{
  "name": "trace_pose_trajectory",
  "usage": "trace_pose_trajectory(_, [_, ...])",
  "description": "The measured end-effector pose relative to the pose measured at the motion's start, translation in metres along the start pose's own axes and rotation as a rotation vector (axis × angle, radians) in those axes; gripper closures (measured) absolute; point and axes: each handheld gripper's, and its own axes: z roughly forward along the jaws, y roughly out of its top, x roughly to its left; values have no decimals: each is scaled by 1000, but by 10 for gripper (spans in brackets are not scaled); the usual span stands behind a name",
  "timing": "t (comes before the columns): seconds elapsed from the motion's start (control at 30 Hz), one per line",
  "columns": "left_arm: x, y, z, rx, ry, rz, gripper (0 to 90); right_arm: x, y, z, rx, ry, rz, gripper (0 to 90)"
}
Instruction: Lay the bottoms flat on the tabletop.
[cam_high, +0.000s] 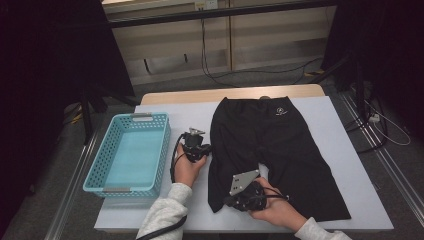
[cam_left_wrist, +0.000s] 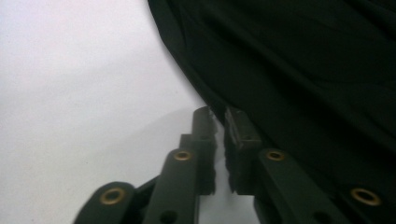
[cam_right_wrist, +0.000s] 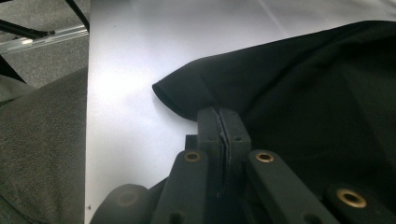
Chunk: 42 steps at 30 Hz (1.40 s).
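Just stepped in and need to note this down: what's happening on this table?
A person holds a gripper in each hand and works on black fabric shorts spread flat on the white table. The left gripper has closed on the shorts' left side edge; the right gripper is clamped on the hem of the nearer left leg. A light-blue perforated plastic basket sits to the left with nothing in it. The shorts look ready for folding, though no fold is made yet.

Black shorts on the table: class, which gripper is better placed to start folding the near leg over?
Right gripper: shut on the near leg's hem of the shorts; left gripper pinches the side edge.
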Motion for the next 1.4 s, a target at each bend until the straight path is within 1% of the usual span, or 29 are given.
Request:
trace_pose_trajectory(0.07, [-2,1,0,10,-14,-13,900,0,1,1,0,2,-4,891])
trace_pose_trajectory(0.13, [-3,3,1,20,-11,-6,900,1,1,0,0,3,-10,891])
trace_pose_trajectory(0.27, [-3,4,0,21,-8,-19,900,1,1,-1,-4,2,-9,891])
trace_pose_trajectory(0.3, [-1,4,-2,26,-4,-14,900,1,1,-1,-5,5,-9,892])
trace_pose_trajectory(0.33, [0,5,-4,20,-3,-26,900,1,1,-2,-8,3,-9,892])
trace_pose_trajectory(0.4, [4,7,-10,18,-4,-29,900,0,2,-4,-15,3,-3,892])
trace_pose_trajectory(0.47, [9,9,-18,1,7,-37,900,-2,3,-7,-27,0,0,892])
trace_pose_trajectory(0.57, [15,10,-27,-8,3,-58,900,-2,6,-11,-54,2,11,892])
trace_pose_trajectory(0.6, [16,10,-28,-11,-7,-65,900,-2,6,-11,-54,5,12,892])
trace_pose_trajectory(0.67, [14,8,-26,-9,-21,-55,900,-1,6,-9,-47,6,2,892])
trace_pose_trajectory(0.7, [13,7,-25,-14,-26,-39,900,0,6,-9,-39,11,0,892])
trace_pose_trajectory(0.73, [11,6,-23,-22,-23,-27,872,1,6,-8,-34,10,-5,892])
trace_pose_trajectory(0.77, [9,6,-21,-33,-21,-20,777,1,5,-8,-32,13,-5,892])
trace_pose_trajectory(0.8, [8,6,-19,-23,-37,-20,720,1,4,-9,-27,15,-11,892])
trace_pose_trajectory(0.87, [5,6,-17,-30,-29,-8,665,0,3,-12,-29,18,-12,892])
trace_pose_trajectory(0.9, [4,7,-15,-25,-33,-7,671,-1,2,-14,-32,23,-4,892])
trace_pose_trajectory(0.93, [3,6,-11,-26,-18,-1,668,-2,1,-16,-37,20,7,892])
trace_pose_trajectory(0.97, [3,6,-8,-16,-13,3,653,-3,0,-17,-38,26,8,892])
trace_pose_trajectory(1.0, [4,6,-6,-8,-16,-6,651,-3,0,-18,-37,26,6,892])
trace_pose_trajectory(1.03, [4,6,-3,-4,3,1,651,-3,-1,-18,-36,25,6,892])
trace_pose_trajectory(1.07, [4,5,0,-1,6,2,647,-3,-1,-18,-31,28,4,892])
trace_pose_trajectory(1.1, [4,5,2,-13,-1,-2,644,-2,-1,-17,-30,29,1,892])
trace_pose_trajectory(1.17, [3,6,4,-2,-19,-2,652,-1,-1,-16,-25,33,-3,892])
trace_pose_trajectory(1.23, [2,9,4,19,-7,15,696,0,-1,-16,-23,33,-7,892])
trace_pose_trajectory(1.27, [1,9,6,16,-10,2,721,0,-1,-16,-23,32,-7,892])
trace_pose_trajectory(1.3, [0,10,7,19,-8,9,744,0,-1,-17,-25,28,-6,891])
trace_pose_trajectory(1.33, [-2,10,8,16,-5,4,763,0,-1,-17,-30,25,-3,892])
trace_pose_trajectory(1.37, [-2,11,8,26,-17,4,786,0,-1,-17,-27,27,-3,892])
trace_pose_trajectory(1.4, [-3,11,9,24,-18,2,804,0,-1,-17,-26,25,-7,892])
